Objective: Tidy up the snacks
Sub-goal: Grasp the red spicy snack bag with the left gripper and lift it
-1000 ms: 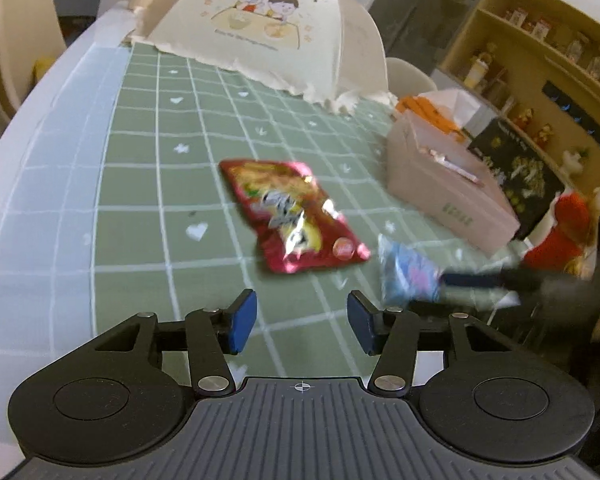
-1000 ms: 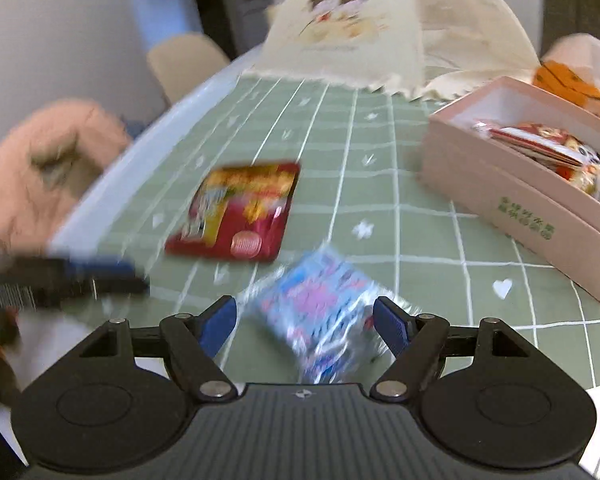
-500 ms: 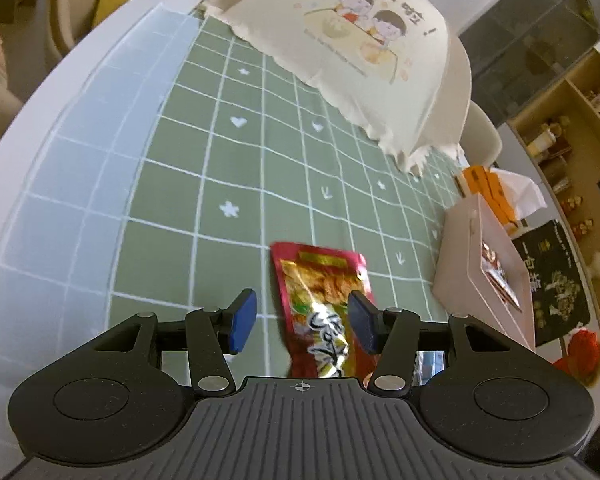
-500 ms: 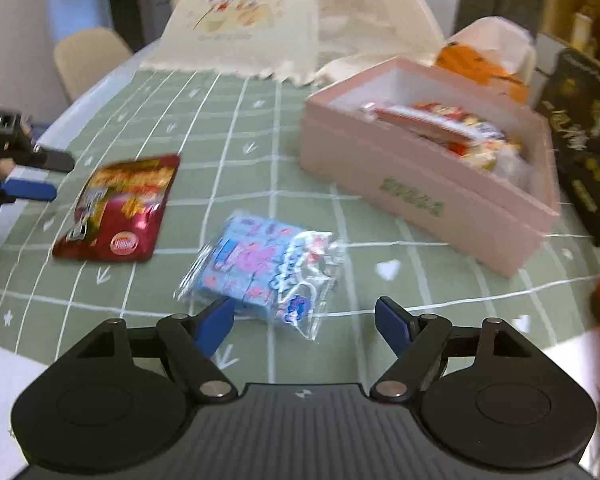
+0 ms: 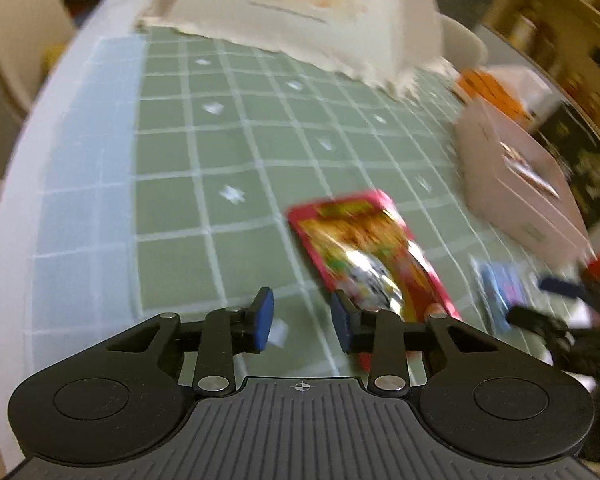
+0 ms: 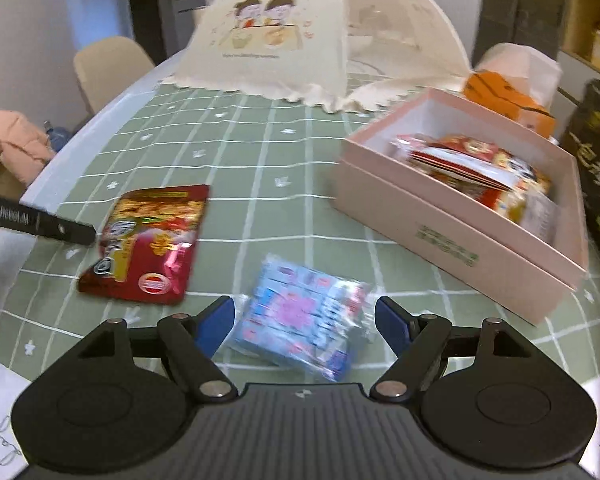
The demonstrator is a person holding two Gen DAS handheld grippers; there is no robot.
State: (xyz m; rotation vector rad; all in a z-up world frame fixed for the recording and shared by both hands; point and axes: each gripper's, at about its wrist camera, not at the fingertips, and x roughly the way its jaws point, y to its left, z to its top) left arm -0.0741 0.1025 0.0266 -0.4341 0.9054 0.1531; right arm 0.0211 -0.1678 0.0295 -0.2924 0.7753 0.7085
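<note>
A red snack pouch [image 5: 364, 248] lies flat on the green checked tablecloth; it also shows in the right wrist view [image 6: 148, 240]. My left gripper [image 5: 302, 320] is open and empty, its right finger at the pouch's near edge. A blue and pink snack packet [image 6: 300, 316] lies between the open fingers of my right gripper [image 6: 304, 320], not pinched; it shows blurred in the left wrist view [image 5: 500, 284]. A pink box [image 6: 440, 232] at the right holds several snack packs.
A cream mesh food cover [image 6: 300, 40] stands at the table's far end. An orange bag [image 6: 504, 96] and a black box [image 6: 596, 168] sit behind the pink box [image 5: 512, 188]. The table's left edge [image 5: 20, 184] is close. Chairs stand beyond.
My left gripper has swung so the red pouch sits right of its fingers. My right gripper has moved forward until the blue packet lies between its fingers.
</note>
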